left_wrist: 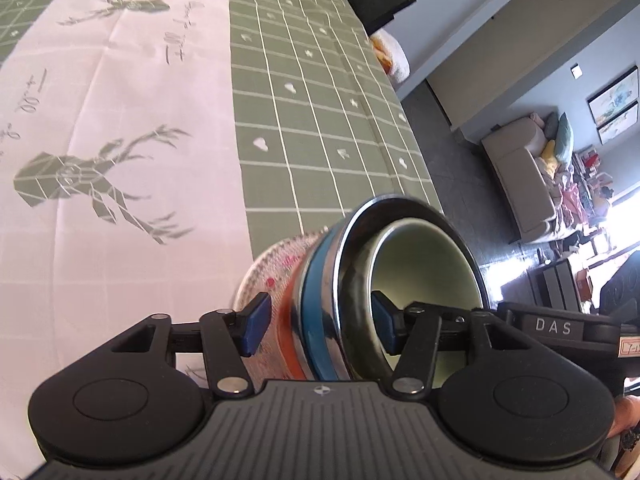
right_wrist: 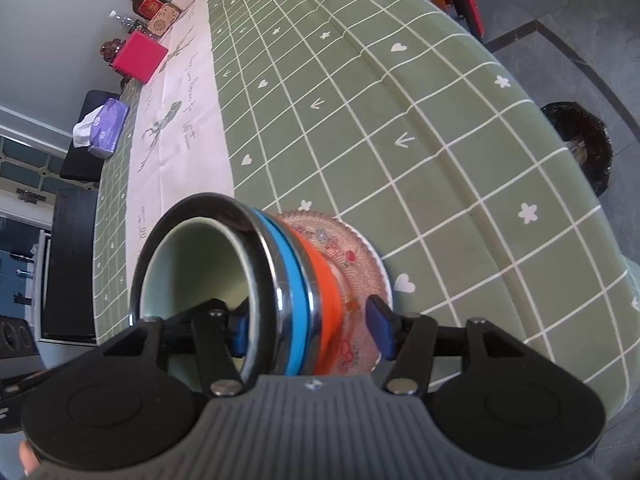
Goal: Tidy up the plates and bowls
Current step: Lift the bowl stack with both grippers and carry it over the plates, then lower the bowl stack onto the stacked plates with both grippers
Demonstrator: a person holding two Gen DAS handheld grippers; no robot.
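- Stack of dishes sitting on bench (right_wrist: 440, 128) covered with green grid-patterned cloth, near its edge.
- From the bottom: patterned glass plate with floral print (right_wrist: 352, 256), orange-banded steel bowl (right_wrist: 328, 292), blue-banded steel bowl (right_wrist: 294, 280), pale green ceramic bowl with dark outside (right_wrist: 192, 264) nested on top.
- Same stack in left wrist view: glass plate (left_wrist: 276, 264), orange band (left_wrist: 286, 336), blue band (left_wrist: 316, 300), green bowl (left_wrist: 424, 256).
- Left claw (left_wrist: 320, 326) parted, blue pads straddling the stack side; one pad inside green bowl rim, other beside plate. Pads apparently clear of the dishes, though contact hard to judge at this angle.
- Right claw (right_wrist: 310, 326) likewise parted around opposite side of stack, one pad inside green bowl, other just beside plate edge.
- White runner with deer print (left_wrist: 120, 120) along bench middle.
- Pink box (right_wrist: 138, 58), purple tissue pack (right_wrist: 106, 126), bottles at far end of bench.
- Black bin (right_wrist: 580, 144) on floor past bench edge.
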